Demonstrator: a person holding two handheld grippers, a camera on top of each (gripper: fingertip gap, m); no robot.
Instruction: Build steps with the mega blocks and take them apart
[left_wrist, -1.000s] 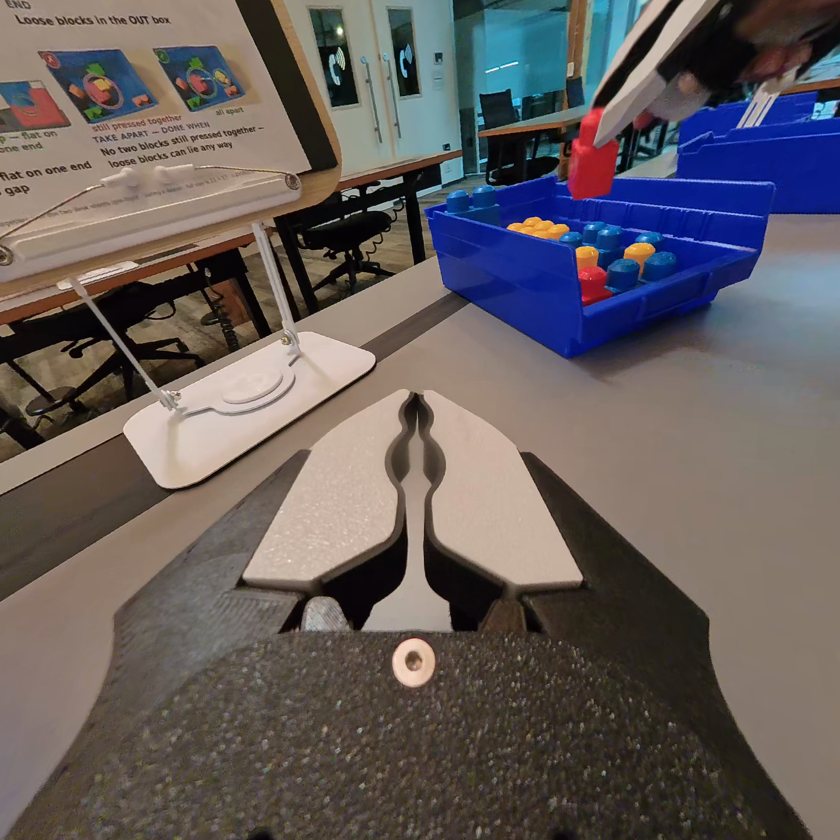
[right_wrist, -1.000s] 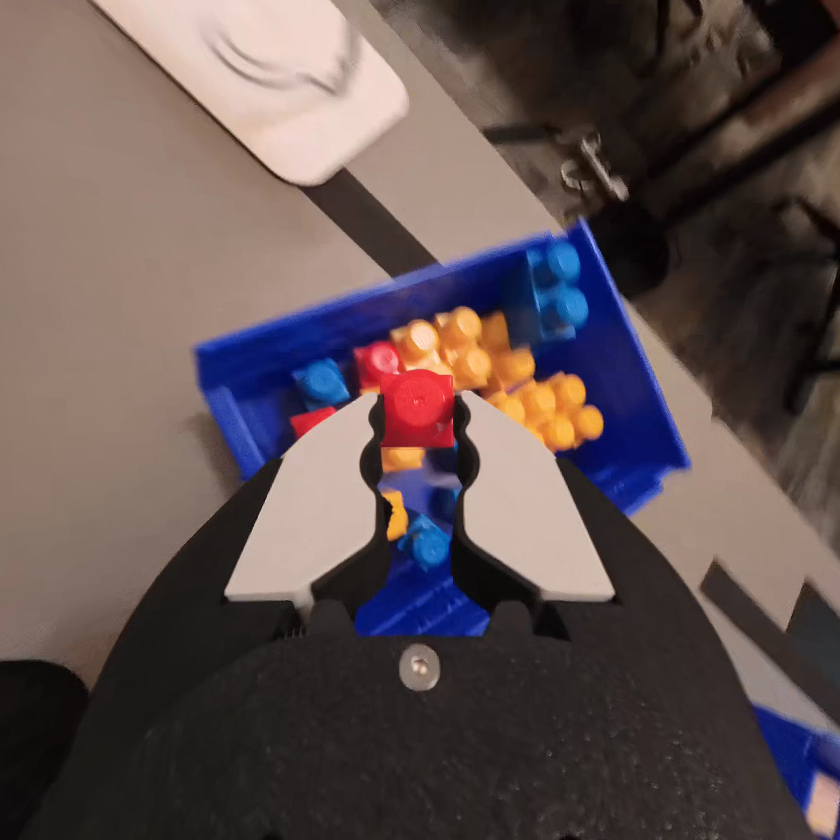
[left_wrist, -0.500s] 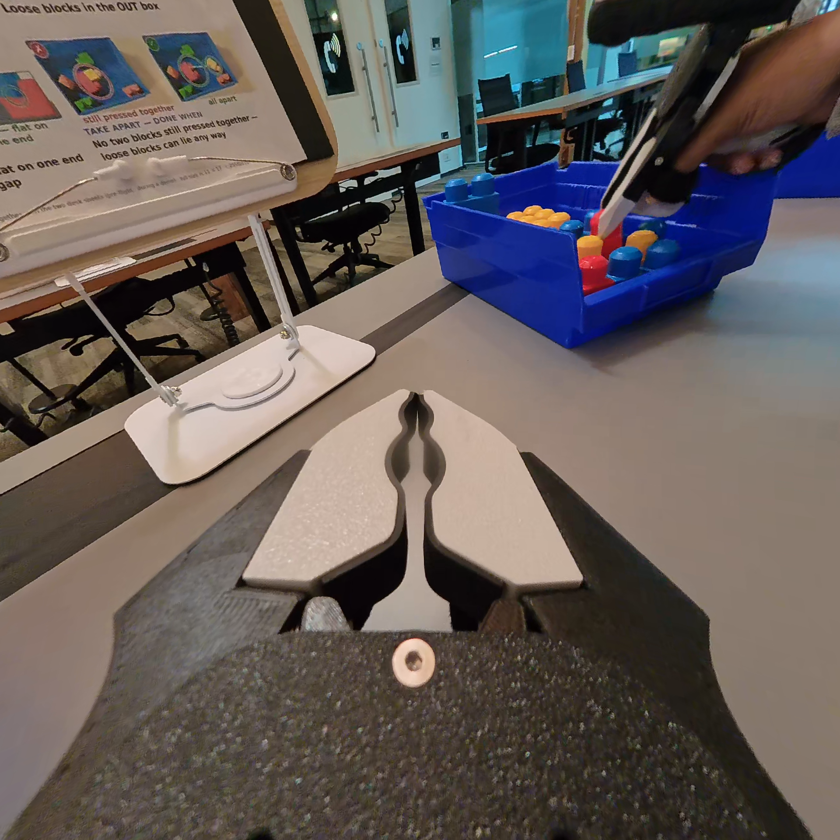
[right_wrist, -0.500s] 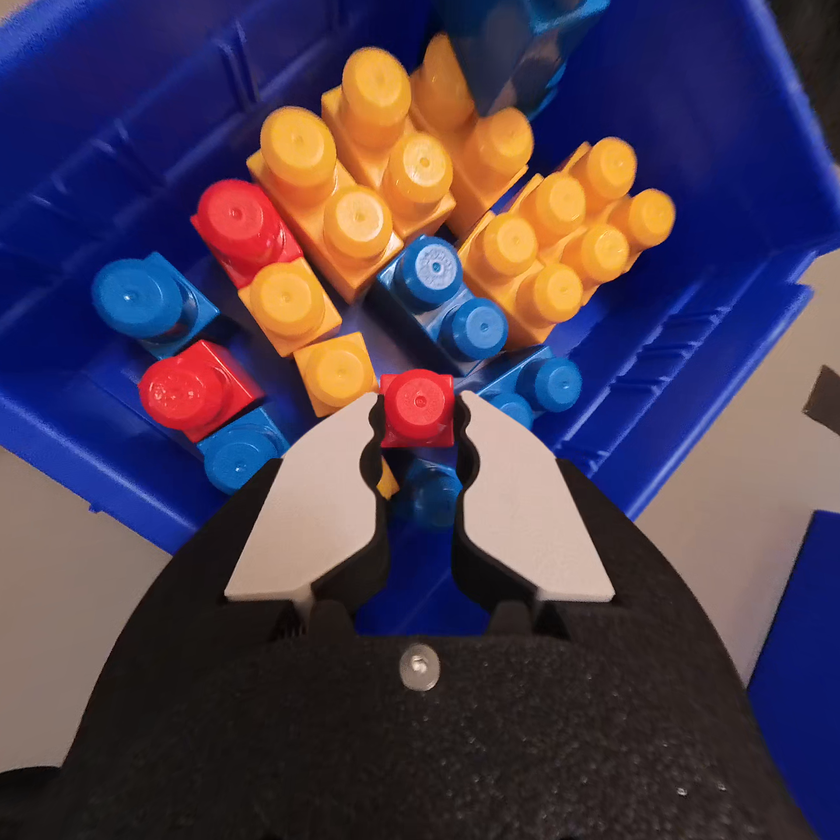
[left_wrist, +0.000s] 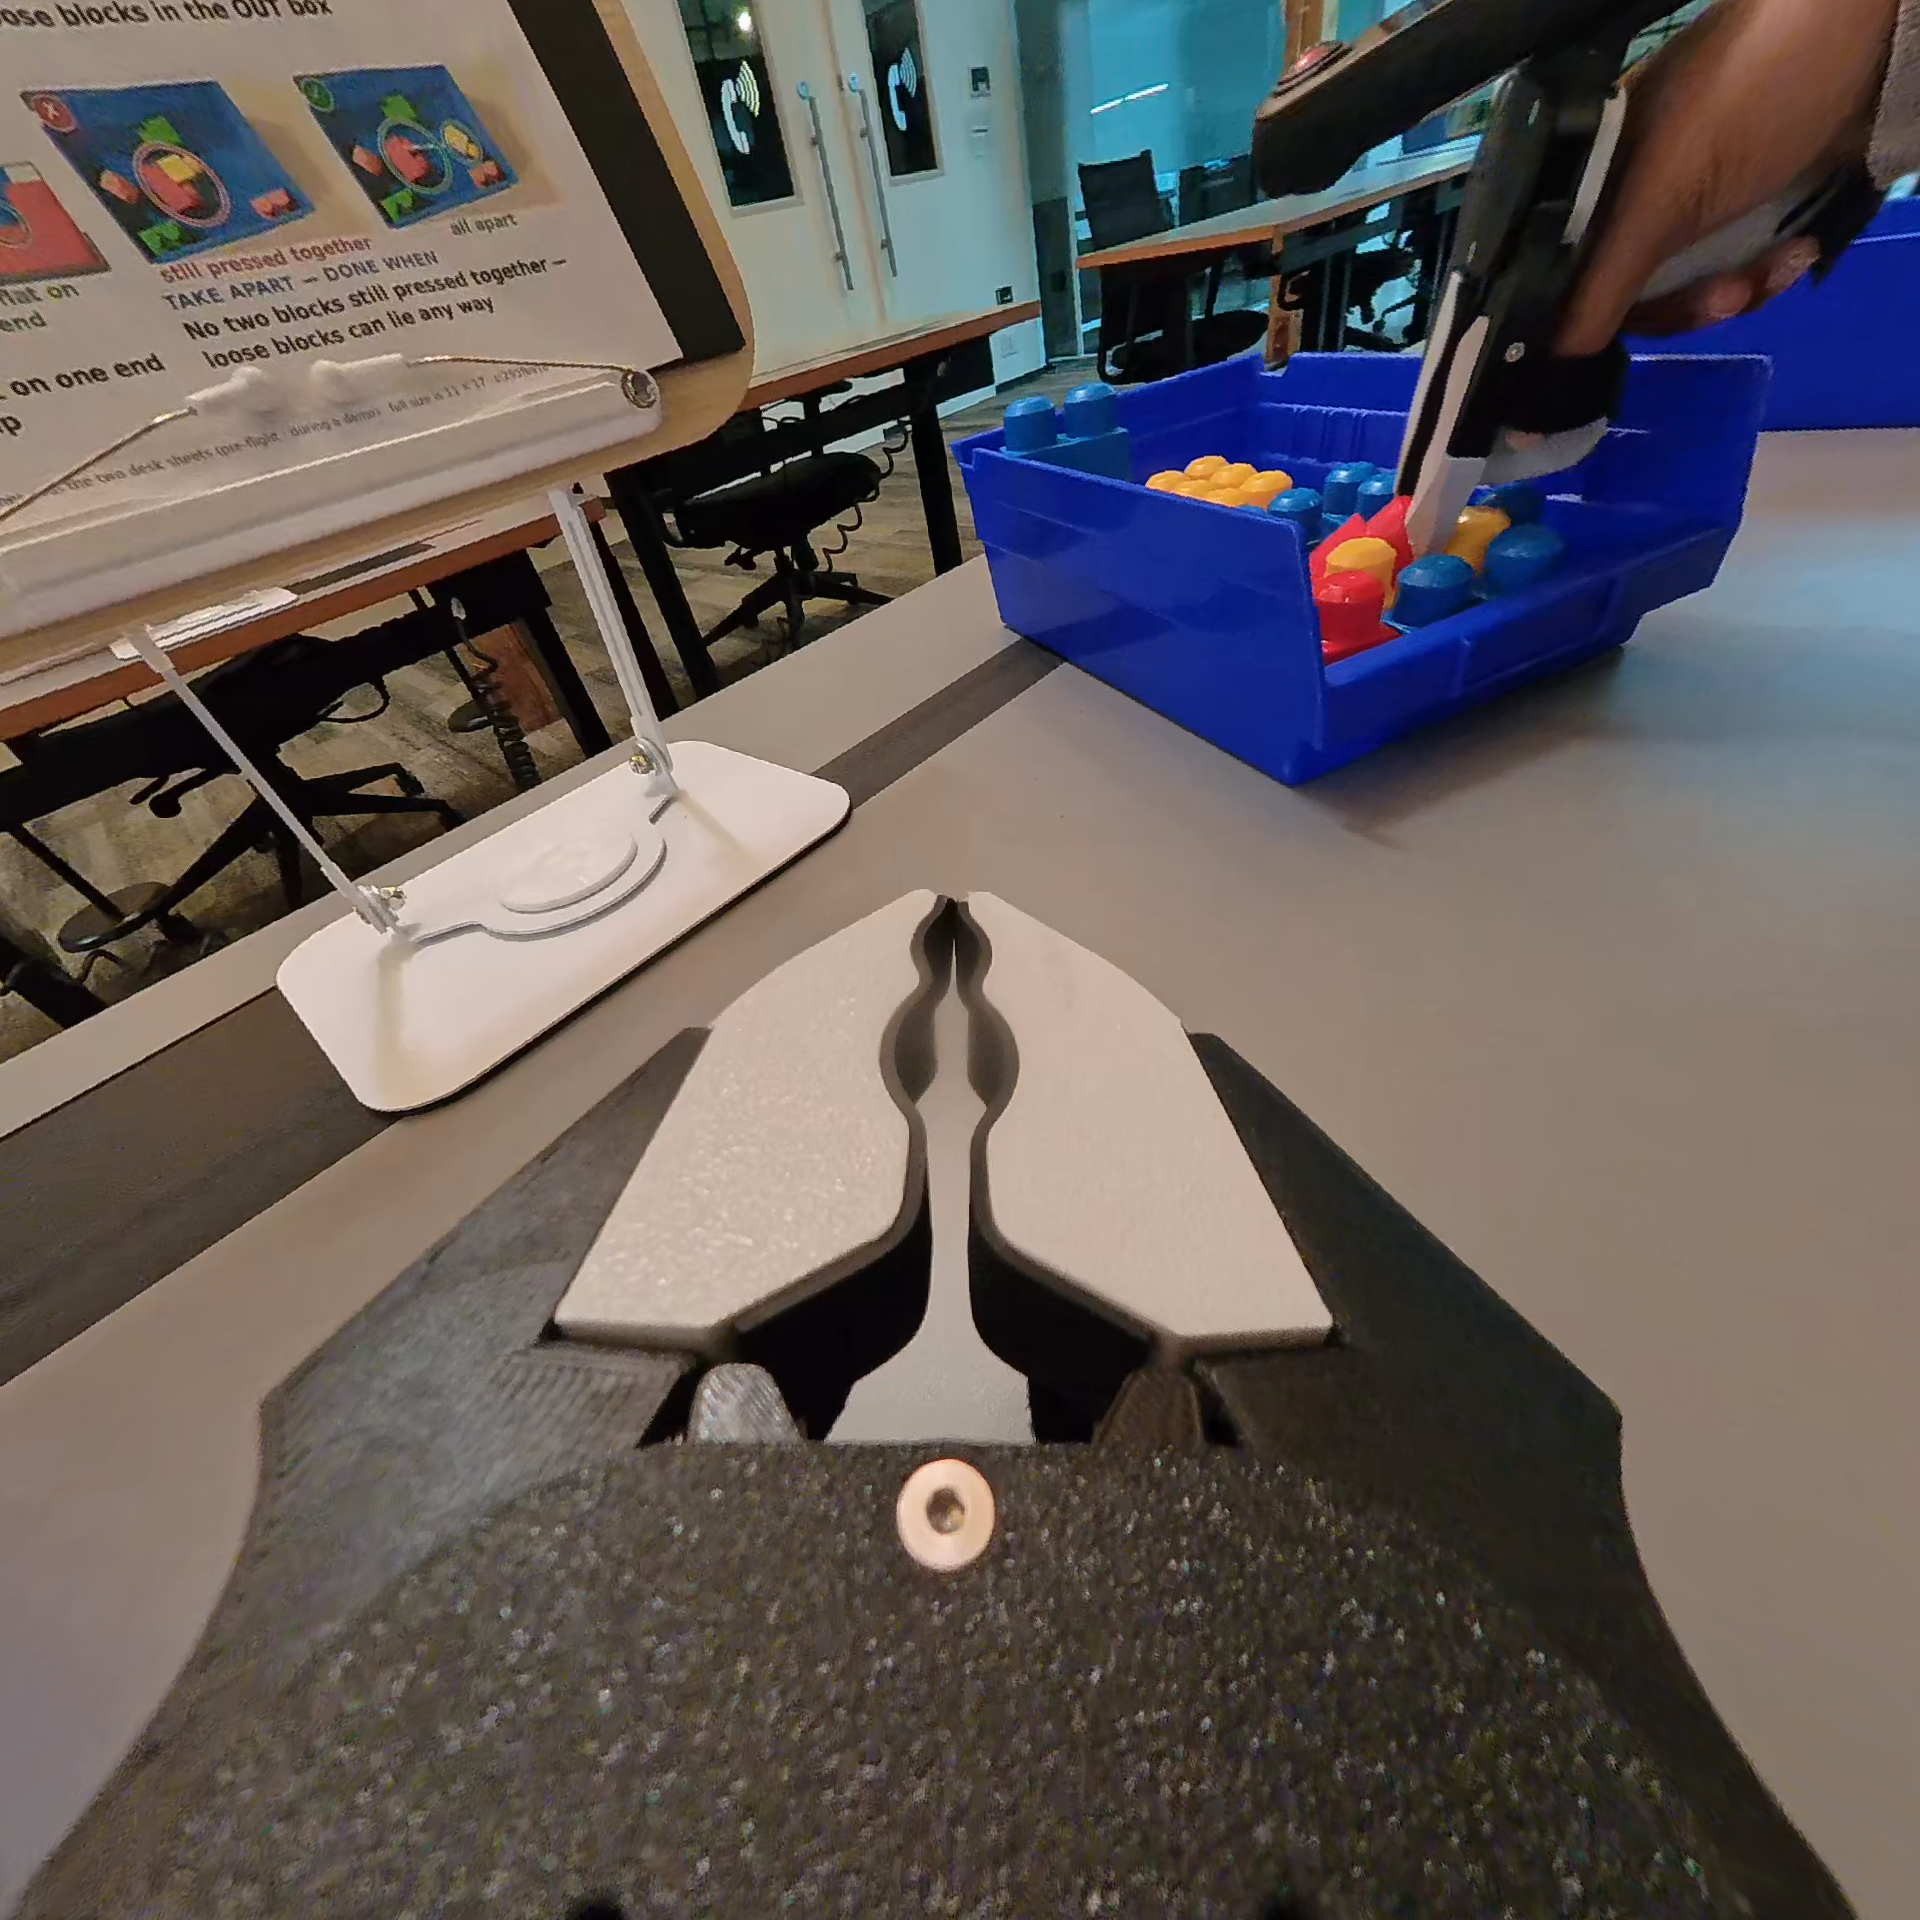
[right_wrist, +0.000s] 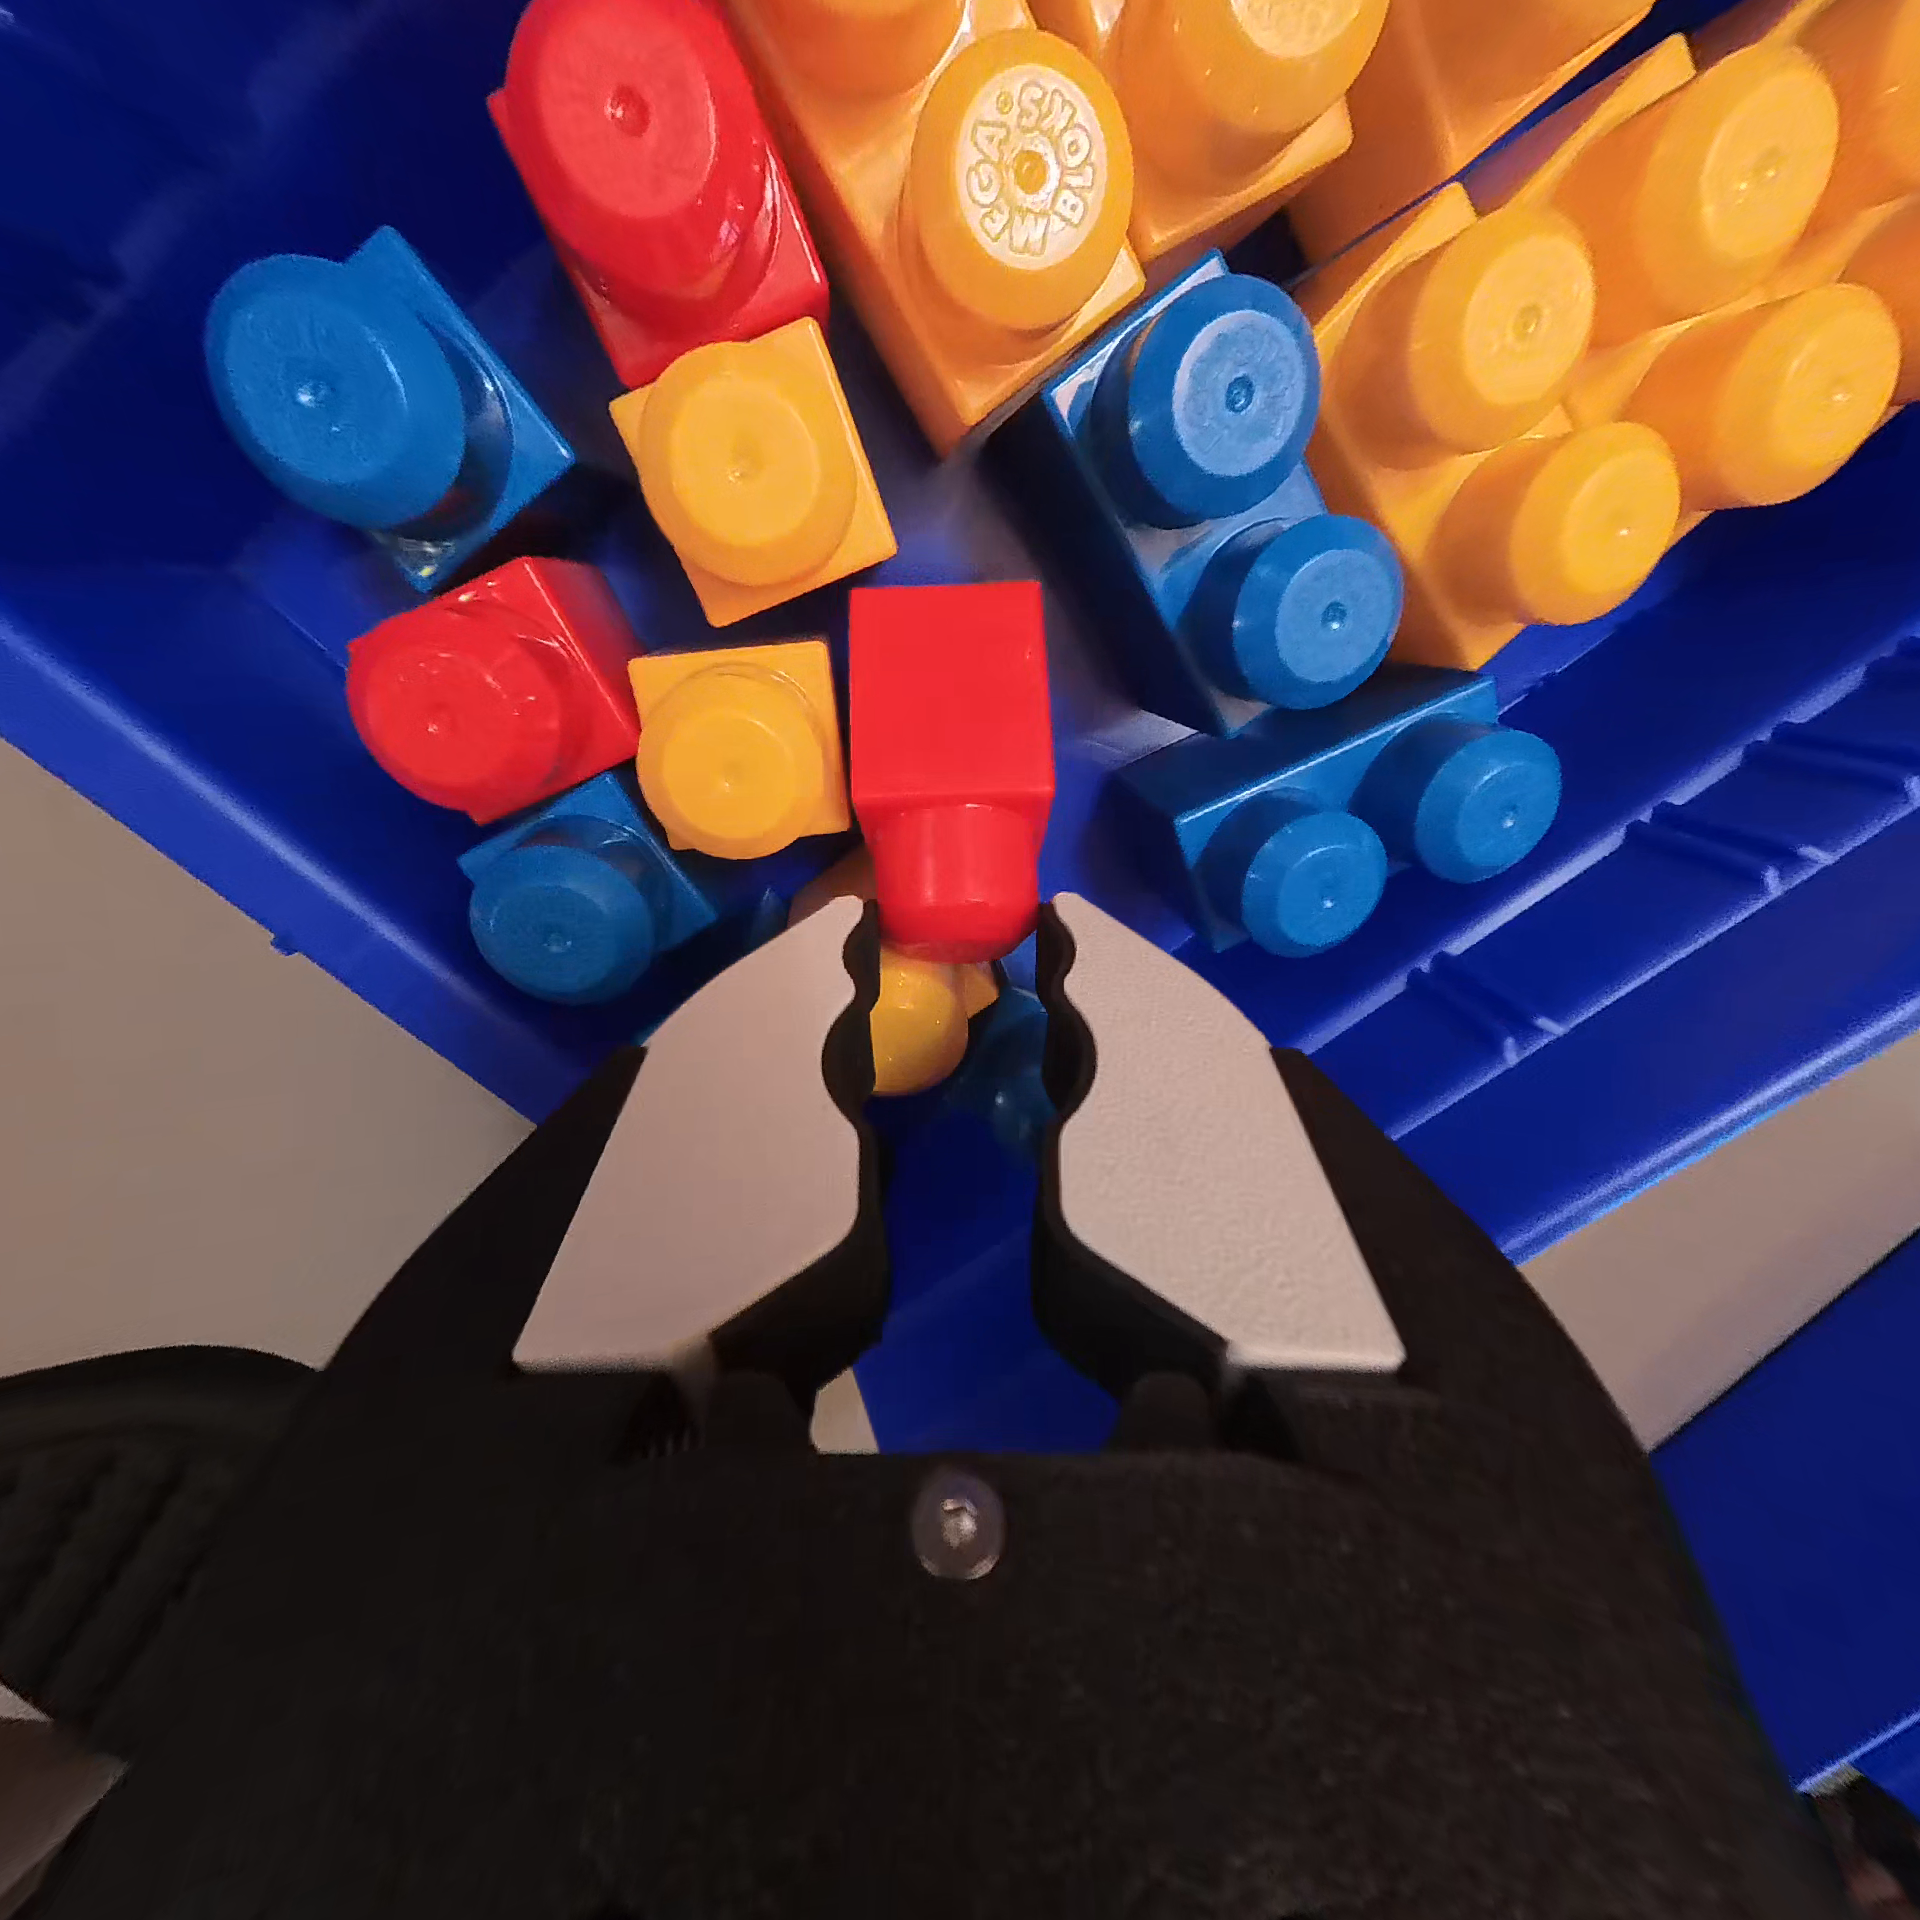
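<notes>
Grey table, blue bin of loose mega blocks.

- Instruction sheet on the white stand: cut off by the top and left edges.
- Right claw: tips flank the red block's stud; contact cannot be confirmed.
- Yellow stud and a blue block: mostly hidden behind the fingers.
- Blue bin: cut off by the top and side edges.
- Orange blocks: cropped at top right.
- Person's hand: cut off at the right edge.

Left view low, distant; right view close above shared bin.
</notes>
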